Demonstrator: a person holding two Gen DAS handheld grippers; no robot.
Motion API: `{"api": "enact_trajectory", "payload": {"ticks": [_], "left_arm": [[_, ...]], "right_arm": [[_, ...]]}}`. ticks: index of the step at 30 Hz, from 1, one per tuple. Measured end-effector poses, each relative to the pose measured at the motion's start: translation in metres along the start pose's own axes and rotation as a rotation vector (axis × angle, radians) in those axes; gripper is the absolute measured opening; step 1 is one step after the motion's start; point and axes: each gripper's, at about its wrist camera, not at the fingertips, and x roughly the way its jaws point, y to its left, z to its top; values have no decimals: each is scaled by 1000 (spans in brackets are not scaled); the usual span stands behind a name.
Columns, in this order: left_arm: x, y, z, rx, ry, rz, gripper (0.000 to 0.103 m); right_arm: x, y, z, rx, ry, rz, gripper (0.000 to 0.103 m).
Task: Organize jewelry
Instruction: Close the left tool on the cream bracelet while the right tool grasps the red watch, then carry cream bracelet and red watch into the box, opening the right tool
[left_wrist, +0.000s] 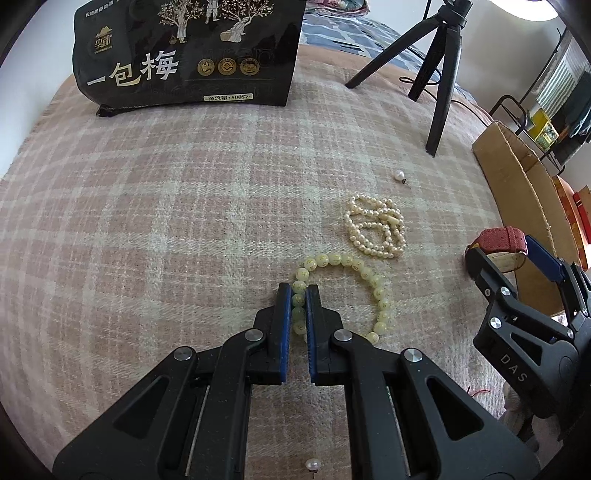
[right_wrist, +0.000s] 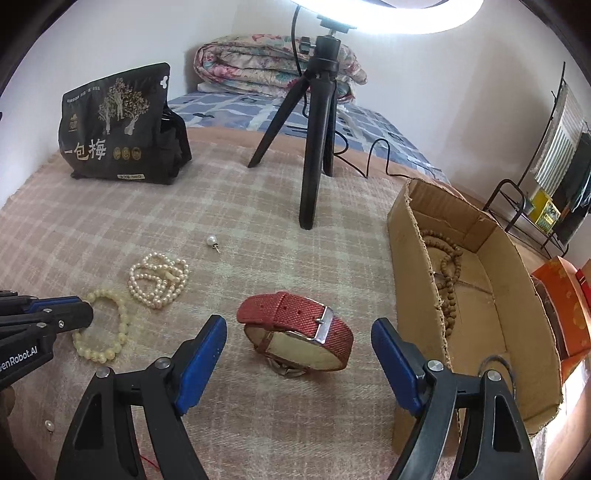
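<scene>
One black pouch (left_wrist: 184, 55) reading "一包梅", "500克"

A bedroom in a home is shown. A bed is covered by a pink checked blanket (right_wrist: 258, 221), and a folded floral quilt (right_wrist: 258, 62) is stacked against the white wall. A ring light on a tripod (right_wrist: 317, 140) is set on the bed.

A bed spread with a pink-and-cream plaid blanket (right_wrist: 258, 229) carries a red-strapped watch (right_wrist: 295, 328) just ahead of the right gripper's open fingers, a cardboard box (right_wrist: 413, 258) to its right. To its left lie a pale green bead bracelet (left_wrist: 369, 280), a heap of pearls (right_wrist: 159, 282) and a loose pearl stud (right_wrist: 211, 240). Beyond stand a black tripod (right_wrist: 314, 147) and a black snack bag (right_wrist: 114, 125).
</scene>
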Motion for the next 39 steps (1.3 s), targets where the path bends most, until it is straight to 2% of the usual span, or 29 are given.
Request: {"api": "enact_trajectory", "payload": {"ticks": [2, 4, 5, 16, 28, 39], "left_arm": [[0, 0, 0, -1, 1, -2, 5], [1, 0, 1, -1, 1, -3, 5], [1, 0, 1, 0, 0, -3, 5], [-7, 0, 2, -7, -16, -24, 5], [-44, -13, 4, 18, -102, -66, 5], [-79, -35, 2, 56, -165, -121, 5]], "right_arm": [[4, 1, 1, -22, 4, -22, 79], [7, 3, 1, -49, 13, -20, 63], [8, 3, 1, -56, 14, -27, 60], [-3, -7, 4, -38, -8, 27, 58], [-46, -25, 13, -12, -55, 97, 58], [-82, -76, 11, 43, -68, 104, 58]]}}
